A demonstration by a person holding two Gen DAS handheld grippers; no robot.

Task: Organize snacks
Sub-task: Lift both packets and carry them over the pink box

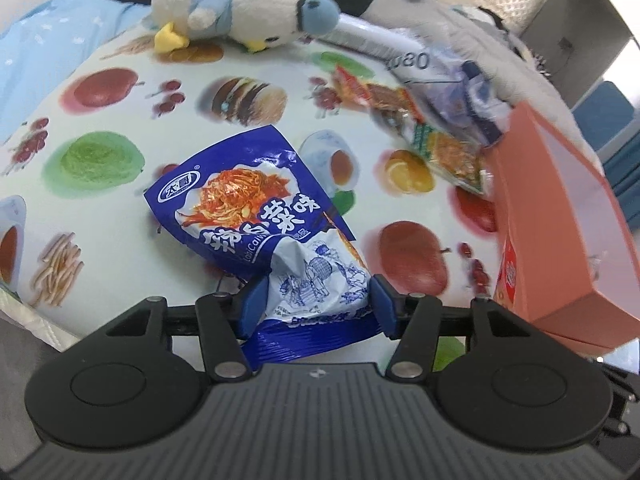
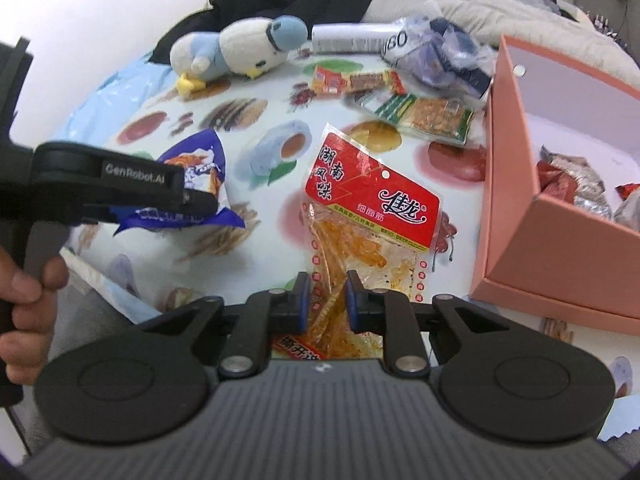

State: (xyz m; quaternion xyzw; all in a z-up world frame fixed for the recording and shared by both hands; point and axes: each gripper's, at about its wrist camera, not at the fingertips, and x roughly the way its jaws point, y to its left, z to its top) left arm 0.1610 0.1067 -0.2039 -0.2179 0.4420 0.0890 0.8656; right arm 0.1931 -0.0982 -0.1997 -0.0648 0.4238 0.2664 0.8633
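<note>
Snacks: blue pickle packet at 6 o'clock in left view, left gripper pinching its crumpled bottom edge; light, crinkly, slippery film, best held by seam; red-label spicy strip packet at 6 o'clock in right view, right gripper nipping its clear lower end; floppy, oily-looking; pink box at 3 o'clock, partly filled.

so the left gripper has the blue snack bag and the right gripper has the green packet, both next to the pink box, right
Not quite. The right gripper is shut on the red-labelled snack pack, as the right wrist view shows; the green packet lies untouched. The left gripper does hold the blue snack bag, near the pink box.
</note>
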